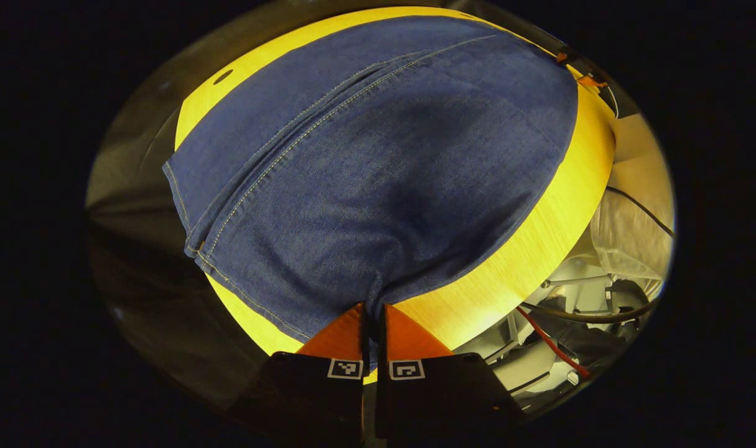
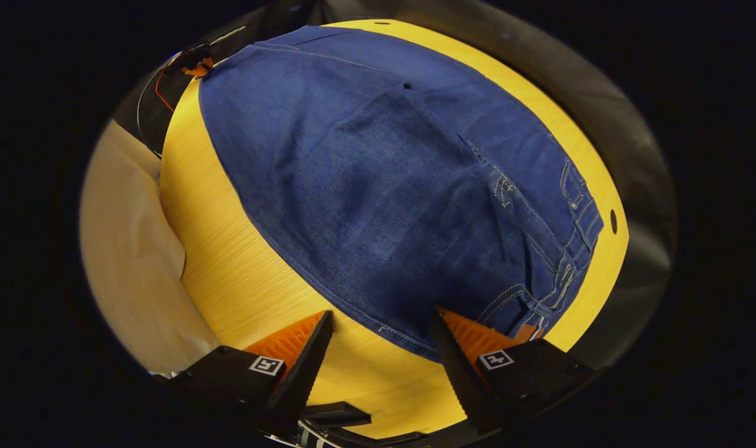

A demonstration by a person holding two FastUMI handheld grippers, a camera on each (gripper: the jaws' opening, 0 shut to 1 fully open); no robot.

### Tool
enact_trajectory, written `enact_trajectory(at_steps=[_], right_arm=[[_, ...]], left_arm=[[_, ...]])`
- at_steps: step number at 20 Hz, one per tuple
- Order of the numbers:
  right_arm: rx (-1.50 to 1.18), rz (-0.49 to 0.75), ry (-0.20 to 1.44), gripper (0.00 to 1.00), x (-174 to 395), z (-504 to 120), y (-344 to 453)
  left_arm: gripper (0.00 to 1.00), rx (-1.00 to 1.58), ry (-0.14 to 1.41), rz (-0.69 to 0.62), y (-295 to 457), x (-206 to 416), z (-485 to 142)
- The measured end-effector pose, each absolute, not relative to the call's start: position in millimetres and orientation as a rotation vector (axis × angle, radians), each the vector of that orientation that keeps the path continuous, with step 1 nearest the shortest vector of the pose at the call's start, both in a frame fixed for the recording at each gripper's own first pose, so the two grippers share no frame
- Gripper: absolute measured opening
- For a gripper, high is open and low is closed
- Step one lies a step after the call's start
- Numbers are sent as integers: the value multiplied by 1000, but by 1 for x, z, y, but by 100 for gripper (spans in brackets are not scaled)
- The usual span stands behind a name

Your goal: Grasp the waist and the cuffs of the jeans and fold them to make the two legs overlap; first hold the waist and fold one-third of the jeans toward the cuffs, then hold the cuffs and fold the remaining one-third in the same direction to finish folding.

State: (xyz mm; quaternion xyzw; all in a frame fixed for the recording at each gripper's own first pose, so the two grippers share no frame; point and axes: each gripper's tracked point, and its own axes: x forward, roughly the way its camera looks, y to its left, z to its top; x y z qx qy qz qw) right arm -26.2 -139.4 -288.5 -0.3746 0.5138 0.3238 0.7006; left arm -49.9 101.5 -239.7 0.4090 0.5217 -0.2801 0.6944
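Tabletop (image 1: pixel 558 230), yellow wood grain, runs as a curved band around the cloth in the left gripper view and takes the lower left and right edge in the right gripper view (image 2: pixel 241 274). A small dark hole in it sits upper left in the left gripper view, and another at far right in the right gripper view.

Jeans (image 1: pixel 378 162), dark blue denim, lie flat on the tabletop and take up the centre of both views (image 2: pixel 378 186). Left gripper view: leg seams with light stitching run from centre top down to the left; hem edge sits at left centre. Right gripper view: waistband with belt loops and pocket stitching sits at right, lower right of frame; the legs stretch away toward the upper left.

Pale cloth (image 2: pixel 129 249), beige, at the left edge of the right gripper view; also at right in the left gripper view (image 1: pixel 633 211), with cables and grey hardware below it.

Left claw (image 1: pixel 374 320) at bottom centre of its view: fingers together, clamped on a pinched fold of the jeans edge, denim bunched right between them.

Right claw (image 2: pixel 381 339) at bottom of its view: fingers wide apart. The right-hand finger (image 2: pixel 471 339) touches the jeans edge by the waistband; the left-hand finger sits over bare tabletop, apart from the denim.
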Motion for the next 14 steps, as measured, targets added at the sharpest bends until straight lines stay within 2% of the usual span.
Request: enact_trajectory(at_steps=[1, 2, 3, 4, 5, 8, 10, 12, 13, 14], right_arm=[[-823, 729, 1161, 97, -26, -291, -139], [-821, 720, 1169, 95, -24, -290, -138], [-818, 712, 1180, 86, -25, -288, -138], [-818, 706, 1185, 94, -25, -289, -138], [-814, 694, 1195, 94, -24, -289, -138], [-829, 681, 1204, 69, -9, -286, -139], [-845, 681, 1195, 46, 1, -285, -141], [-818, 646, 1187, 31, 3, -283, -142], [-802, 630, 1182, 29, 8, -281, -141], [-774, 614, 1198, 5, 8, -281, -143]], left_arm=[[4, 911, 1171, -626, 101, -50, -239], [1, 908, 1178, -625, 101, -50, -240], [1, 907, 1183, -622, 100, -49, -239], [1, 909, 1187, -619, 100, -49, -240], [1, 916, 1186, -620, 100, -49, -240], [1, 924, 1172, -613, 99, -50, -241], [1, 920, 1180, -606, 99, -51, -241], [1, 910, 1195, -608, 99, -50, -240], [1, 898, 1204, -609, 98, -52, -240], [0, 892, 1216, -615, 98, -52, -239]])
